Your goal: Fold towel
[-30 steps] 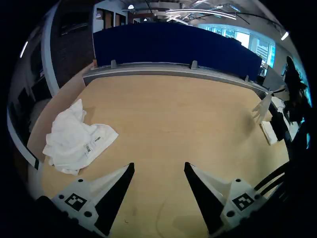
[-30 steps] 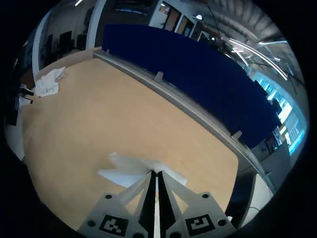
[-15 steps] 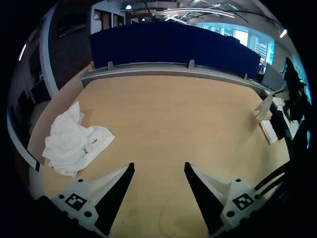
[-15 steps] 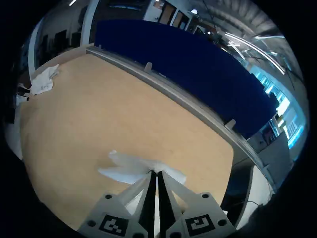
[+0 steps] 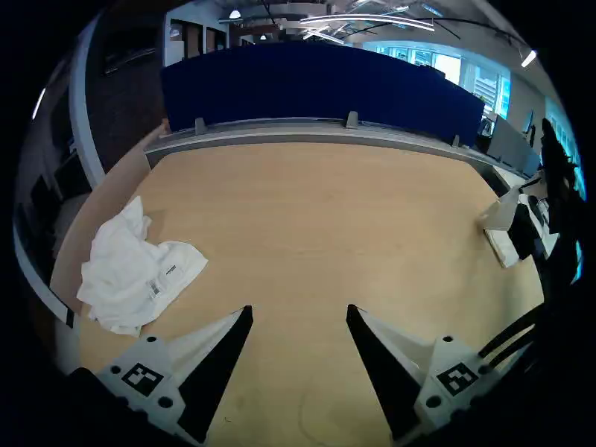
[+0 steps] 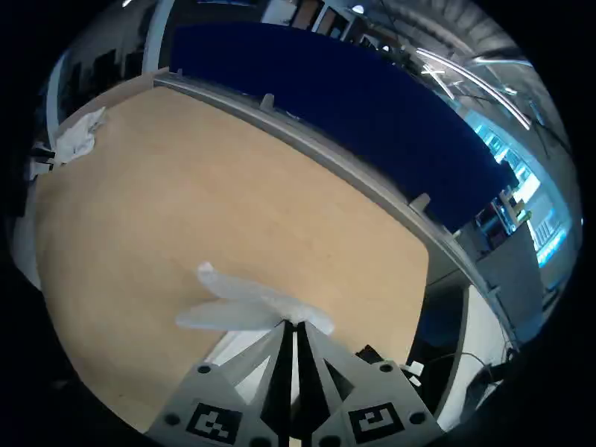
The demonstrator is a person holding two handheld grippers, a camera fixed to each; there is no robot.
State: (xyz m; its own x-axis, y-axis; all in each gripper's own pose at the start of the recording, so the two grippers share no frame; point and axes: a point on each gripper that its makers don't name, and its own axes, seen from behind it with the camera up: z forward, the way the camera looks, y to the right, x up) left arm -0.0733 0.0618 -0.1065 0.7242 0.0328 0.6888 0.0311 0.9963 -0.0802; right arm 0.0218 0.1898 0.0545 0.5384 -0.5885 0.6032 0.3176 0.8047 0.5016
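Farther toward 8 o'clock now sits the crumpled towel [image 5: 138,272]; we hold left tongs [image 5: 298,307] open, right tongs [image 6: 296,325] clamping white cloth [image 6: 246,304].

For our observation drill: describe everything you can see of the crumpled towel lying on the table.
The crumpled towel is white, soft-looking cloth, bunched in a loose heap, with a small tag showing on top. It lies on the pale wooden table near its left edge in the left gripper view. Only the table touches it.
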